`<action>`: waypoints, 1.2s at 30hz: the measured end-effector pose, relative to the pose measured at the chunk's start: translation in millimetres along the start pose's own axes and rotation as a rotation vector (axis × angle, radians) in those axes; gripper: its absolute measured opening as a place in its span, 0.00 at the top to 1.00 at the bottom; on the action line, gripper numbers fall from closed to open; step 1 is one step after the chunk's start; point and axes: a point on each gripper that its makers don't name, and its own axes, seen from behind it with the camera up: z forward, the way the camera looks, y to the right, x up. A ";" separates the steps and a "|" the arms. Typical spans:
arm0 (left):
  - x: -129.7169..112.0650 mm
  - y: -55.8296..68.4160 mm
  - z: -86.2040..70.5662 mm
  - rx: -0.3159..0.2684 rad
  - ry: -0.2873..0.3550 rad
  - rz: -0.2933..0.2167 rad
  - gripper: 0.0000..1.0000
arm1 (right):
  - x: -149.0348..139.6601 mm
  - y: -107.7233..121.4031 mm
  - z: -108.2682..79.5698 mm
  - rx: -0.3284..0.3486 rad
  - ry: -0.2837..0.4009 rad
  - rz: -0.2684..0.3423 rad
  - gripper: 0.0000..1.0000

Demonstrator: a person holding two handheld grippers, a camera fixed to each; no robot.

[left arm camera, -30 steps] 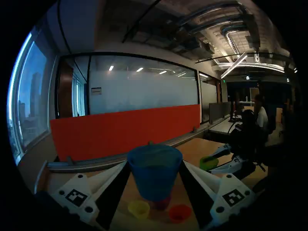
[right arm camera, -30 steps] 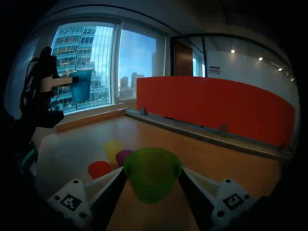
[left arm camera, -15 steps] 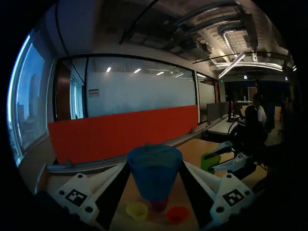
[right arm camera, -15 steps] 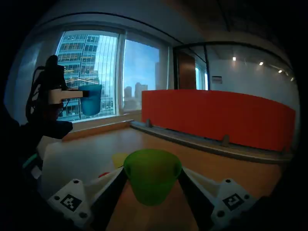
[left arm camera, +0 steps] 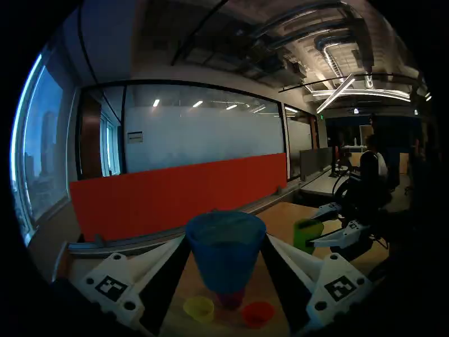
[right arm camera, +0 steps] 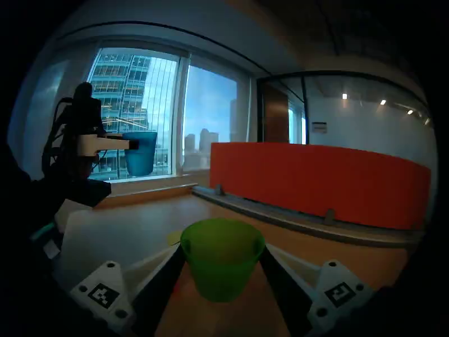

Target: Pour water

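**Two cups held aloft, both upright**

Left gripper view: the left gripper (left arm camera: 225, 242) has both fingers pressed on the sides of a blue cup (left arm camera: 225, 255), which sits upright between them, above the table (left arm camera: 280, 216). I cannot tell whether there is water in it. Below the cup, three small cups stand close together on the table: a yellow cup (left arm camera: 198, 308), a red cup (left arm camera: 257, 313) and, between them and partly hidden by the blue cup, a pink cup (left arm camera: 231, 297). To the right and farther off, the right gripper (left arm camera: 314, 230) holds a green cup (left arm camera: 306, 233) upright over the table. Behind runs an orange partition (left arm camera: 179, 194), with a person (left arm camera: 373, 168) in the far background.

Right gripper view: the right gripper's fingers clamp the green cup (right arm camera: 222, 261) from both sides; it is upright and looks empty. An edge of the yellow cup (right arm camera: 174, 237) peeks out just left of it. At the left, well apart, the left gripper (right arm camera: 124, 145) holds the blue cup (right arm camera: 140, 154) up against the window (right arm camera: 207, 112). The two held cups are not touching.
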 end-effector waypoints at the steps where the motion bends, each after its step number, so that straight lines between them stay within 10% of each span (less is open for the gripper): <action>1: 0.0 0.2 0.0 0.000 0.000 0.000 0.15 | 0.4 -0.3 -0.1 0.000 0.000 -0.002 0.09; 36: 9.1 3.3 1.5 0.000 0.018 0.071 0.15 | 12.5 -67.7 15.0 0.167 0.003 -0.060 0.09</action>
